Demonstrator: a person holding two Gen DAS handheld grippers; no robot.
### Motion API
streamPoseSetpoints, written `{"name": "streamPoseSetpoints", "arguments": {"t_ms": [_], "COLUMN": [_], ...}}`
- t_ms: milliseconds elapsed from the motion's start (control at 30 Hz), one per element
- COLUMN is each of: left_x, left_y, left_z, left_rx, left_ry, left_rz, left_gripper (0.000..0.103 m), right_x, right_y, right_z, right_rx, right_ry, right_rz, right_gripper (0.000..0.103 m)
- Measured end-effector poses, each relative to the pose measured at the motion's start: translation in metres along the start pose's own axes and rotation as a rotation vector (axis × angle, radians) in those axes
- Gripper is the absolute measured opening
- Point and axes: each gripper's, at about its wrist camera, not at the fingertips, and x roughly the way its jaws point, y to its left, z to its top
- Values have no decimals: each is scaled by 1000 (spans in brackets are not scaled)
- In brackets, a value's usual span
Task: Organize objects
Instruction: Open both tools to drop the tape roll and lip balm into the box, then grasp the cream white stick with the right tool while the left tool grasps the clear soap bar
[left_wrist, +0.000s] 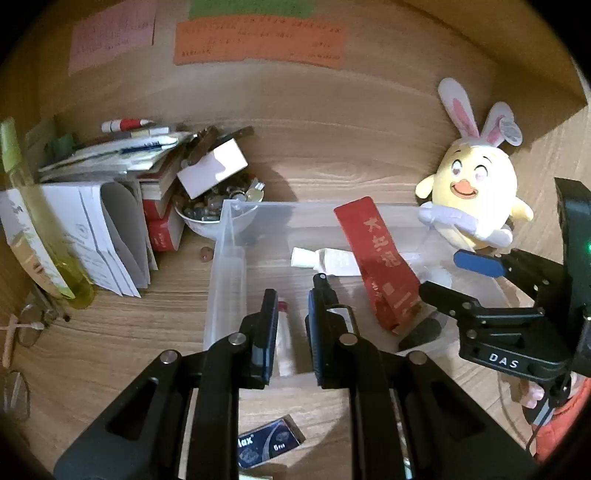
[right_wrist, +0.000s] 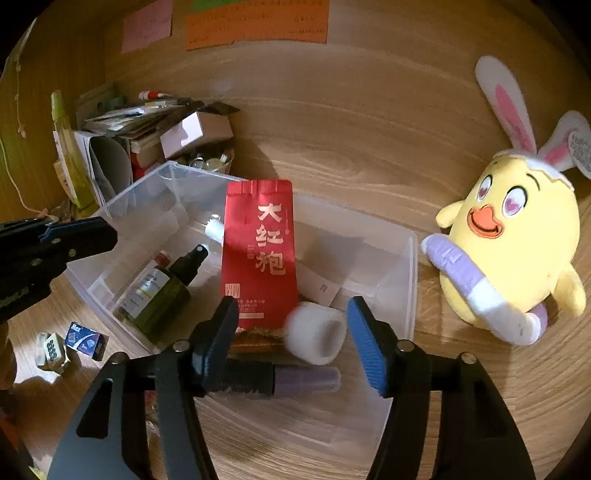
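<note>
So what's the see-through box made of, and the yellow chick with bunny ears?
The box looks like clear, slightly frosted plastic: the wood and bottles show through its walls. The chick looks like soft plush fabric, fuzzy and matte, with stitched-looking eyes and beak.

A bin (right_wrist: 399, 266) is sitting on the worktop (right_wrist: 369, 147), holding a pouch (right_wrist: 260, 254), a spray bottle (right_wrist: 162, 291) to its left and a roll (right_wrist: 316, 334) in front. A plush chick (right_wrist: 517, 251) is leaning right of the bin; papers (left_wrist: 107, 229) are standing behind-left.
</note>
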Motion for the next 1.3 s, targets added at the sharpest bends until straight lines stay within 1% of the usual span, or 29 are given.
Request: {"name": "streamPoseSetpoints", "arguments": {"t_ms": [67, 100, 167, 200, 267, 300, 367, 400, 433, 567, 633, 767, 1000, 1200, 1300], "left_x": [-7, -12, -20, -24, -32, -37, -47, -51, -54, -69, -74, -80, -79, -77, -75], "left_y": [-1, -2, -2, -2, -2, -2, -1, -1, 0, 3, 5, 9, 20, 30, 35], "left_z": [-1, -1, -1, -1, -1, -2, -3, -4, -5, -12, -16, -26, -46, -67, -78], "left_rx": [3, 4, 5, 6, 8, 12, 17, 17, 17, 15, 14, 28, 22, 22, 15], "left_ry": [-9, -18, -32, -39, -53, -61, -75, -80, -84, -95, -92, -79, -29, 21, 48], "left_rz": [0, 1, 3, 3, 7, 10, 18, 21, 21, 32, 45, 74, 93, 106, 107], "left_gripper": [27, 29, 39, 42, 49, 50, 60, 62, 68, 84, 87, 88, 89, 89, 89], "right_x": [-3, -5, -9, -12, -19, -23, -30, -33, -36, -51, -59, -74, -89, -86, -80], "right_y": [0, 0, 0, 1, 1, 2, 2, 3, 3, 5, 6, 7, 12, 18, 20], "right_z": [1, 1, 3, 3, 5, 6, 7, 7, 8, 6, 4, -2, -13, -30, -42], "right_rx": [1, 3, 5, 4, 1, 0, -1, -1, 0, 4, 9, 17, 23, 21, 35], "right_ry": [-5, -8, -18, -28, -46, -52, -65, -70, -74, -95, -101, -122, -132, -101, -66], "right_rz": [7, 9, 5, -2, -11, -9, 2, 6, 9, 30, 52, 78, 115, 133, 167], "right_gripper": [62, 63, 72, 73, 75, 75, 77, 78, 82, 83, 83, 83, 84, 84, 83]}}
